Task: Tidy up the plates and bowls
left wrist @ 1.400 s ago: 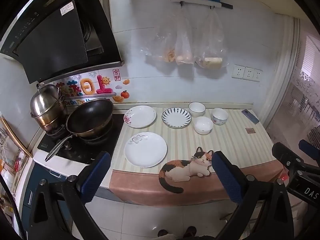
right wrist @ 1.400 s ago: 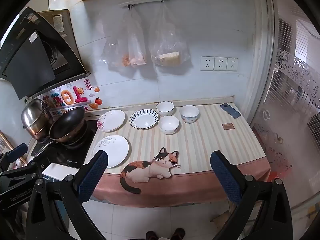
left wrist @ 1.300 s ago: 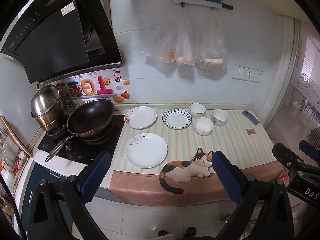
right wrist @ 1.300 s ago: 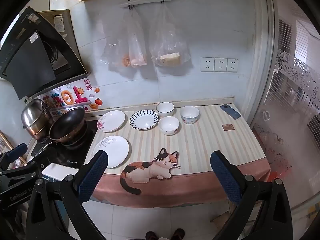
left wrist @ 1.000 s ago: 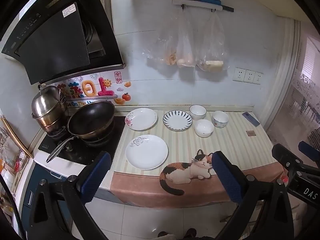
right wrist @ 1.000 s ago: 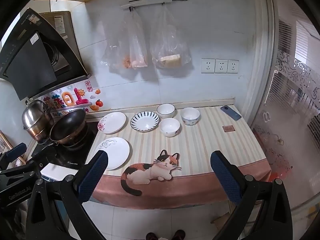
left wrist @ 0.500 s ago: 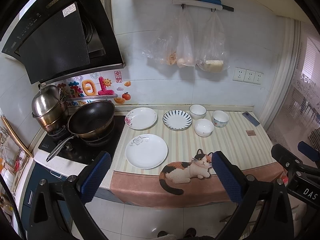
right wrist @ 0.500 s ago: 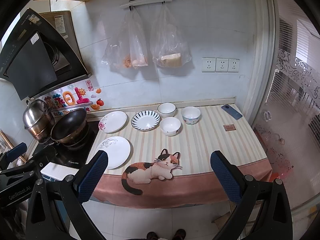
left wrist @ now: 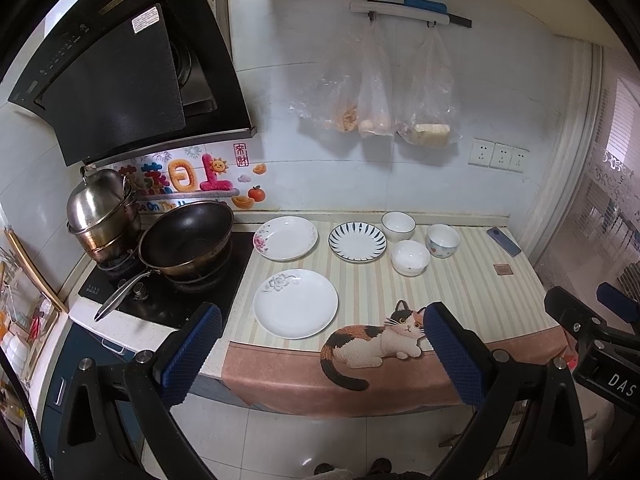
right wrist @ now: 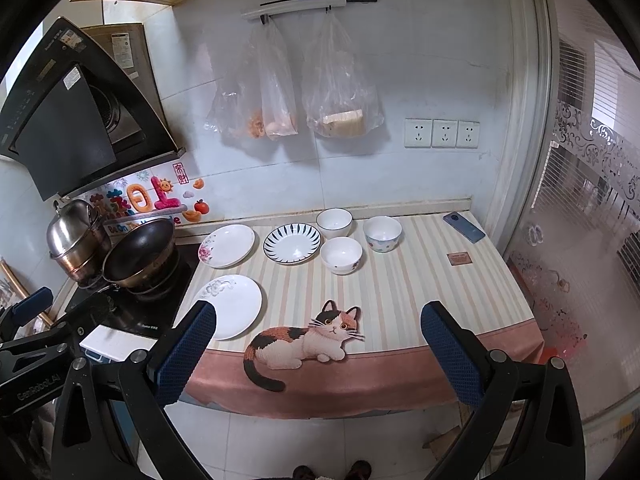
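So far nothing of the sorting looks done, as I judge it: every dish lies alone on the worktop (left wrist: 460, 292) and no stack exists yet.

Three plates are there. A plain white plate (left wrist: 295, 309) with a small grey flower lies nearest the front edge, just beside the stove (left wrist: 168, 296). Behind it lies the pink-flower plate (left wrist: 286, 238), and to its right the blue-striped plate (left wrist: 357, 241); these two are close together but, as far as I can see, not touching.

Three bowls stand to the right of the striped plate. The back bowl (left wrist: 398, 227) is near the wall, the front bowl (left wrist: 410, 257) stands just before it, and the patterned bowl (left wrist: 443, 241) is a little further right. All are upright and look empty.

The left gripper (left wrist: 318, 350) is spread wide with nothing between its fingers, and it is held in front of the worktop, well apart from the dishes. The right gripper (right wrist: 316, 348) is also wide and carries nothing, at about the same standoff.

What is left, I think, is everything: the plates must go one on another, the bowls one inside another. A phone (right wrist: 464, 227) and a small brown card (right wrist: 458, 258) lie at the right end, away from the dishes.
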### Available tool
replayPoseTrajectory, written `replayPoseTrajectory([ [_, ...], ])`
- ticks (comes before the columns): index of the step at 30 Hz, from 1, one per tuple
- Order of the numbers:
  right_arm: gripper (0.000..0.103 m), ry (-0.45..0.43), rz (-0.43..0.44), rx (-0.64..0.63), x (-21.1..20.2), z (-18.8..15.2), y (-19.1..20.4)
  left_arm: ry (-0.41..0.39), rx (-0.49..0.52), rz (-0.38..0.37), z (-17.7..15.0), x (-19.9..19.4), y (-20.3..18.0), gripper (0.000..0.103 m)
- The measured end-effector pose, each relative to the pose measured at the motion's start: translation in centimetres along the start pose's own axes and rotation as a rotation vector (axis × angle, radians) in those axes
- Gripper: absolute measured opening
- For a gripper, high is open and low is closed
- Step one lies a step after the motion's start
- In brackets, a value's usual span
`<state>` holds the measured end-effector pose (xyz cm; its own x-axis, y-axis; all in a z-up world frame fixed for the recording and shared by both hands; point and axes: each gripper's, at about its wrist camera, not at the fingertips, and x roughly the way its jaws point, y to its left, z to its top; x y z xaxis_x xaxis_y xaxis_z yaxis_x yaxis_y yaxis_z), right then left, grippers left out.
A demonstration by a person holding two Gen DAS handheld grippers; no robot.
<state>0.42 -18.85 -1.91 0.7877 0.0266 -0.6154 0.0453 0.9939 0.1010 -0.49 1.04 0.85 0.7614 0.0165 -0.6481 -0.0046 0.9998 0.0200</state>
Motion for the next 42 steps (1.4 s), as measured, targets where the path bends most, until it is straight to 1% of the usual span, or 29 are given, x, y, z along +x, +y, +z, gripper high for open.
replayPoseTrajectory([
  [14,0.103,-0.004,-0.002,-0.009,-0.12,0.11,0.59,-0.003,-0.002,0.003,-0.03,-0.14,-0.01,0.103],
  [33,0.103,-0.006,0.005,-0.002,-0.23,0.06,0.44,-0.007,0.002,0.011,-0.06,-0.27,-0.34,0.103],
  [42,0.103,0.010,0.004,0.007,0.15,-0.14,0.57,0.007,-0.001,0.006,-0.26,0.06,0.53,0.103],
])
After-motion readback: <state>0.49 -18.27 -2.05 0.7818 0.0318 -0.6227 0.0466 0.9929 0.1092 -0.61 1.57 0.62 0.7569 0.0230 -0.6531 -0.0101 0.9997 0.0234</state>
